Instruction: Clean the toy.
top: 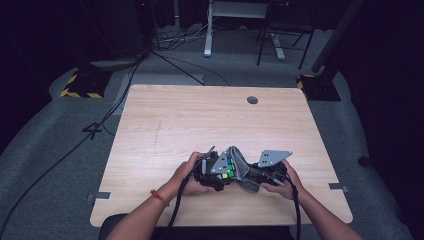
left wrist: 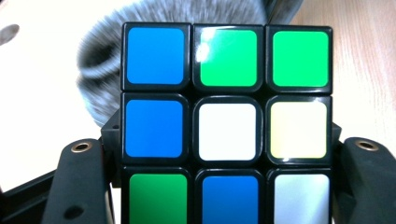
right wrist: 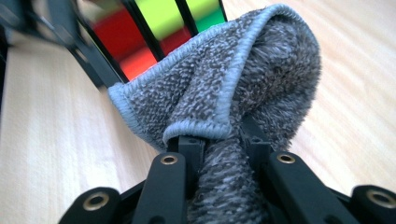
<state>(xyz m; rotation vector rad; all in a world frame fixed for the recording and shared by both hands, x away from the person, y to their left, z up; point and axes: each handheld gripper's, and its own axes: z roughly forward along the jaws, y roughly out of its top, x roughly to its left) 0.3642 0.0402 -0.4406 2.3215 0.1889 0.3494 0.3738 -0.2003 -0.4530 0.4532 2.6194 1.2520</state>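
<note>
A Rubik's cube [left wrist: 227, 126] with blue, green, white and yellow stickers sits clamped between the black jaws of my left gripper [left wrist: 224, 186]. In the high view the cube [top: 228, 168] is held just above the table's near middle, left gripper [top: 220, 172] around it. My right gripper [right wrist: 223, 149] is shut on a grey fuzzy cloth [right wrist: 233, 93], whose bunched fold presses up against the cube [right wrist: 154, 28]. From above, the cloth [top: 241, 170] stands between the two grippers, with the right gripper [top: 255, 175] just right of it.
The wooden table [top: 200, 120] has a round cable hole [top: 252, 100] at its far side. Black stands with hazard stripes [top: 82, 85] and cables lie on the grey floor beyond. A white desk leg and a chair stand farther back.
</note>
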